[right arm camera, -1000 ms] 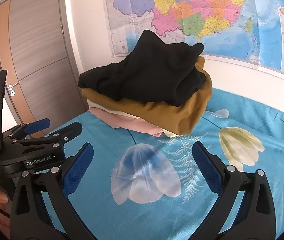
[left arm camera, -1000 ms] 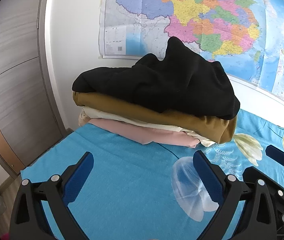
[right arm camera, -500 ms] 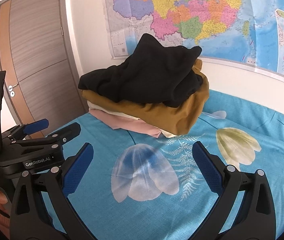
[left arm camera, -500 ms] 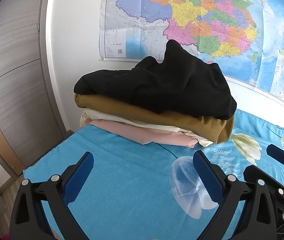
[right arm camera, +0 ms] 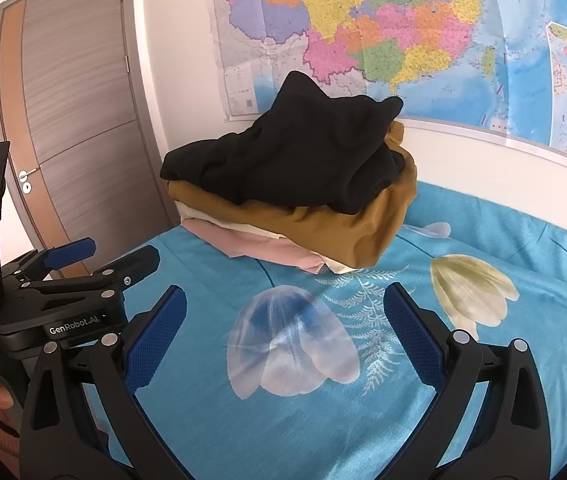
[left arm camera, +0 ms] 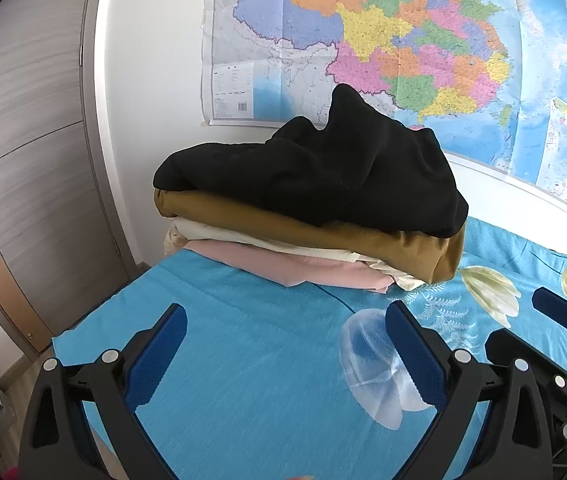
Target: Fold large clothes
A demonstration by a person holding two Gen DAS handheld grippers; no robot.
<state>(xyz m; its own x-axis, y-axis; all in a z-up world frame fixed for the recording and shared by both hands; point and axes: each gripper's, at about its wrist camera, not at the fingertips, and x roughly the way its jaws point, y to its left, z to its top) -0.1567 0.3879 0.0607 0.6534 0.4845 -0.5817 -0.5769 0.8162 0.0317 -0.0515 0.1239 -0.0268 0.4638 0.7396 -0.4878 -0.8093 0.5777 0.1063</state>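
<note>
1 "genrobot.ai" label [right arm camera: 74, 325] on left claw [right arm camera: 101, 258]

Both wrist views have drawn slightly back from the clothes pile [left arm camera: 307, 196]

Setting: a home bedroom. A bed [right arm camera: 483, 240] in a turquoise flowered sheet is sitting against a white wall, where a large coloured map [right arm camera: 383, 28] is hanging. A grey wooden door [right arm camera: 79, 120] with a metal handle is standing shut beside it. Stacked clothes [left arm camera: 307, 200] are lying on the bed.
</note>
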